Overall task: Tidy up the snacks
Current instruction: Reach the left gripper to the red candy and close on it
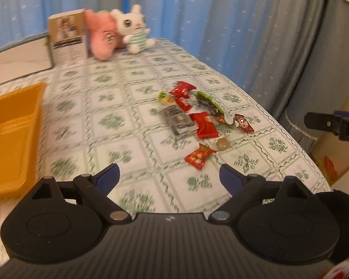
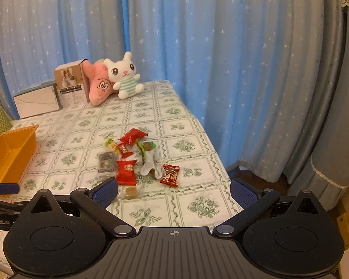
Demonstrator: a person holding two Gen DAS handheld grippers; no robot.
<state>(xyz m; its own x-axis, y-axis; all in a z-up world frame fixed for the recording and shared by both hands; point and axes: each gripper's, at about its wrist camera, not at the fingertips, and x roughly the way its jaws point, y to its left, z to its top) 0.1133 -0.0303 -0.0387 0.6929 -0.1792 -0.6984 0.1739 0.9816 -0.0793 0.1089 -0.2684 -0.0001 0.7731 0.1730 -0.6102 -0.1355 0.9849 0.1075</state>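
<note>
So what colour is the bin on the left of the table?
Orange-yellow; the bin shows best in the right wrist view.

Both handheld grippers are seen raised and angled downward — each with its blue-padded fingers spread wide and nothing held between them. The left gripper (image 1: 168, 174) is caught in motion blur; the right gripper (image 2: 174, 191) is shown sharp, and its dark tip is glimpsed at the left camera's right edge.

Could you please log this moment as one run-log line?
left gripper: open, empty | right gripper: open, empty | snacks: loose on table | orange bin: no snacks seen inside
</note>
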